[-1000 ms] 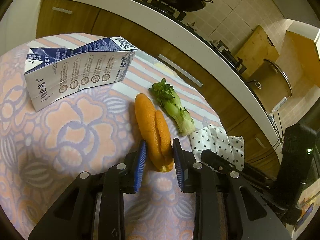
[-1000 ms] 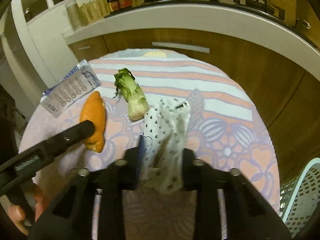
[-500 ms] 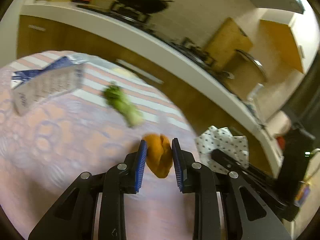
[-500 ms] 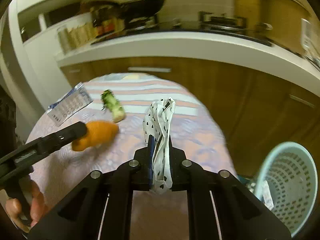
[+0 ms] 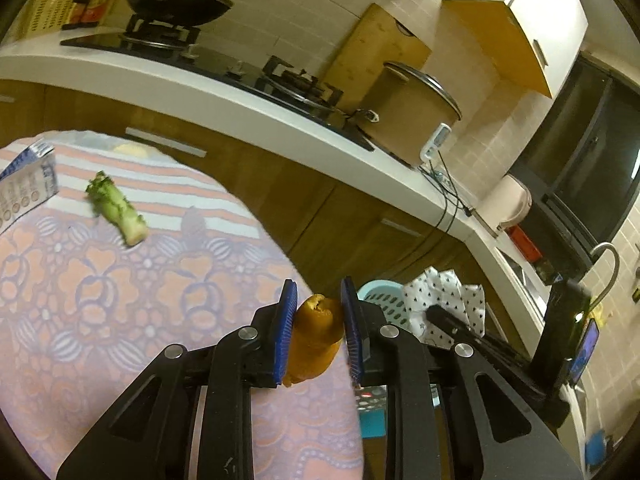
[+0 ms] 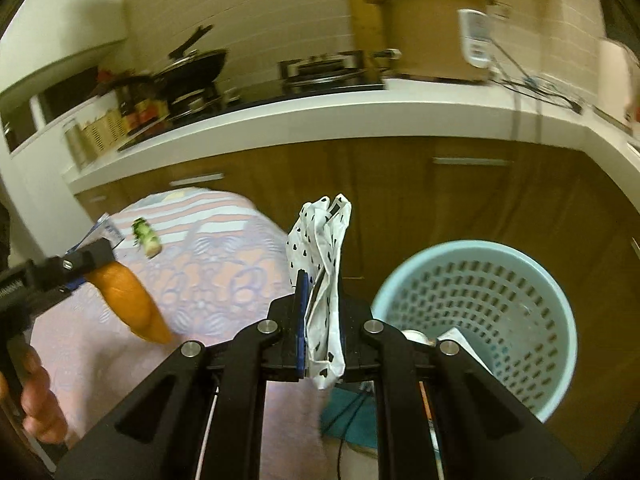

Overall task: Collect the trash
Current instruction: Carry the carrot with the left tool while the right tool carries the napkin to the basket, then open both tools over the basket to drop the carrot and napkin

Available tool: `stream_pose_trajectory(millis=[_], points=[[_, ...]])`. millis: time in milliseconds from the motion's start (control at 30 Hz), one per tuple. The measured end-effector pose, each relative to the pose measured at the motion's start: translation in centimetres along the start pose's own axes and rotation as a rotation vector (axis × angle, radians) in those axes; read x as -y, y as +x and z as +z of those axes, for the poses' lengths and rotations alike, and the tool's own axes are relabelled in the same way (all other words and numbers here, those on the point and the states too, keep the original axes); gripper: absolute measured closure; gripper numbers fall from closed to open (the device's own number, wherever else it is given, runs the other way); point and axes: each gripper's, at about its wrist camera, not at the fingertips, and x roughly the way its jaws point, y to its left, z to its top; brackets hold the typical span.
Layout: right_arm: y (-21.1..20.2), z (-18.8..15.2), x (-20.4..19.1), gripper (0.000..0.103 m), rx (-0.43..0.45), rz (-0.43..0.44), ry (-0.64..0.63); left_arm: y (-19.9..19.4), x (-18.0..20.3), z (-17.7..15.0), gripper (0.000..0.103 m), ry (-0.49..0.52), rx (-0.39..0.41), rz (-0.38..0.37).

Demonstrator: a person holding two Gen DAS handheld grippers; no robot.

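Note:
My left gripper holds an orange peel in the air over the table's right edge, its blue pads still closing on the peel between them. The right wrist view shows the same peel hanging from that gripper at the left. My right gripper is shut on a crumpled white wrapper with black spots, lifted off the table. A pale blue perforated basket stands on the floor just right of and below it, with some scraps inside.
A green vegetable stub and a blue-and-white milk carton lie on the round table with a floral cloth. Wooden cabinets under a white counter run behind. A person's hand grips the left tool.
Both grippers have lifted their loads off the table and swung right, toward the table's edge. The basket has come into view below the right gripper.

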Motion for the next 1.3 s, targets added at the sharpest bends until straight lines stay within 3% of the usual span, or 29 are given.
stream_pose_trajectory(millis=[233, 500, 700, 967, 1067, 1133, 1233, 1300], points=[[-1.5, -0.6, 5.1, 0.094, 0.017, -0.063, 0.09, 2.5, 3.9, 0.5, 0.081, 0.045, -0.045, -0.062], [-2.9, -1.6, 10.8, 0.094, 0.006, -0.145, 0.181, 8.7, 11.2, -0.7, 0.081, 0.149, -0.136, -0.153], [-1.0, -3.3, 14.9, 0.094, -0.091, -0.191, 0.264, 13.8, 14.2, -2.3, 0.081, 0.177, -0.208, -0.179], [2.4, -5.6, 17.5, 0.094, -0.206, -0.202, 0.319, 18.4, 15.2, -4.3, 0.081, 0.198, -0.278, -0.143], [2.8, -5.6, 17.1, 0.094, -0.216, -0.187, 0.299, 19.4, 15.3, -4.7, 0.078, 0.192, -0.3, -0.138], [2.8, -5.7, 16.9, 0.092, -0.215, -0.189, 0.283, 19.6, 15.2, -4.7, 0.064, 0.181, -0.302, -0.136], [3.0, -5.5, 16.9, 0.077, -0.222, -0.182, 0.281, 19.4, 15.0, -4.7, 0.057, 0.186, -0.291, -0.12], [2.8, -5.6, 17.1, 0.05, -0.213, -0.172, 0.295, 18.9, 14.8, -4.5, 0.051, 0.187, -0.281, -0.115]])
